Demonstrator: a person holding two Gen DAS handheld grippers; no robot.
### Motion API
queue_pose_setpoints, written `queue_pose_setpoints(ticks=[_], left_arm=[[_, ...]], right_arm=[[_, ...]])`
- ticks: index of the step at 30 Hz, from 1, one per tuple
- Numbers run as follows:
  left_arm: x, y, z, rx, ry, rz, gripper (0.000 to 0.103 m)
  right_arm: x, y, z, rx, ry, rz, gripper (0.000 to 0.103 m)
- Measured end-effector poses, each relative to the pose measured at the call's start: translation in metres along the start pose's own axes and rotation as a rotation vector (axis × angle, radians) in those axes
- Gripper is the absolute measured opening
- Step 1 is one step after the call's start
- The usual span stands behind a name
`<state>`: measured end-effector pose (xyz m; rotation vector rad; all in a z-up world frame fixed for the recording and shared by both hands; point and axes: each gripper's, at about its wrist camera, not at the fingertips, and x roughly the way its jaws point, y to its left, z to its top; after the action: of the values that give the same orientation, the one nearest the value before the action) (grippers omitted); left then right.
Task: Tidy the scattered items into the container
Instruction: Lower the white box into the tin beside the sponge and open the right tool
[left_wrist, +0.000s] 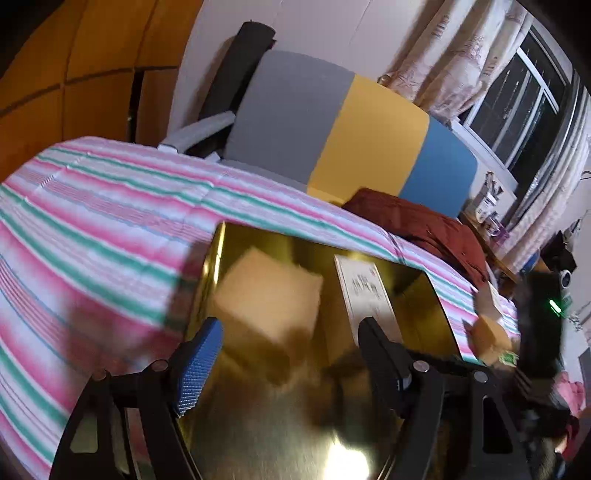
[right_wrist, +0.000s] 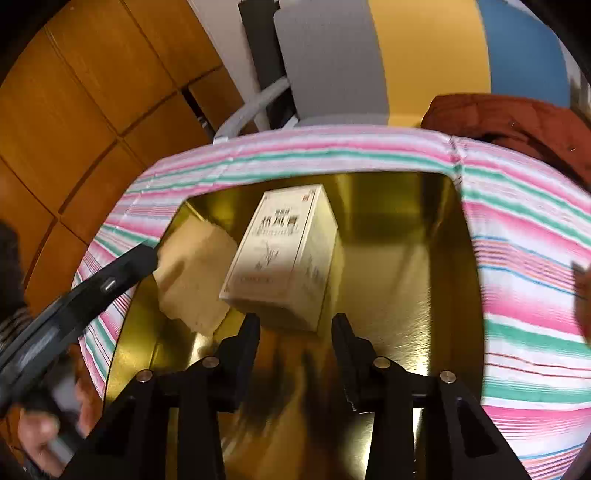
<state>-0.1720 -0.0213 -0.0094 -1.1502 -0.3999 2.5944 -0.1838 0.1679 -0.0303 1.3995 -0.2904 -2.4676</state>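
While both grippers hover over gold tray (right_wrist: 424, 295) on striped bedsheet (left_wrist: 92, 221), left gripper (left_wrist: 288, 343) jaws spread wide, nothing between; right gripper (right_wrist: 295, 332) jaws apart, nothing gripped. Plain tan box (left_wrist: 266, 295) blurred, tilted, inside tray at left side. White printed carton (right_wrist: 284, 251) inside tray just beside it, whether touching unclear. Another tan box (left_wrist: 491, 336) outside tray on sheet, right. Red jacket (left_wrist: 424, 225) beyond

Striped bedsheet (left_wrist: 92, 221), tri-colour headboard (left_wrist: 369, 140), window (left_wrist: 517, 110) w/ curtains.
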Motion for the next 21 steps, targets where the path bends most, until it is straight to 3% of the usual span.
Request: queue_pose_setpoints(ticks=[3,7,15,21], left_arm=[[0.005,-0.005,-0.011,0.006,0.039,-0.041,0.077],[0.020,-0.010,-0.013,0.013,0.072,-0.019,0.077],[0.039,-0.010,0.002,-0.073,0.138,-0.077,0.077],[0.054,-0.013,0.021,-0.110,0.096,-0.041,0.077]], right_arm=[[0.012,0.000,0.001,0.010,0.008,-0.003,0.034],[0.015,0.002,0.003,0.020,-0.008,0.011,0.034],[-0.002,-0.004,0.002,0.004,-0.060,-0.053,0.034],[-0.007,-0.010,-0.005,0.000,-0.059,-0.073,0.034]])
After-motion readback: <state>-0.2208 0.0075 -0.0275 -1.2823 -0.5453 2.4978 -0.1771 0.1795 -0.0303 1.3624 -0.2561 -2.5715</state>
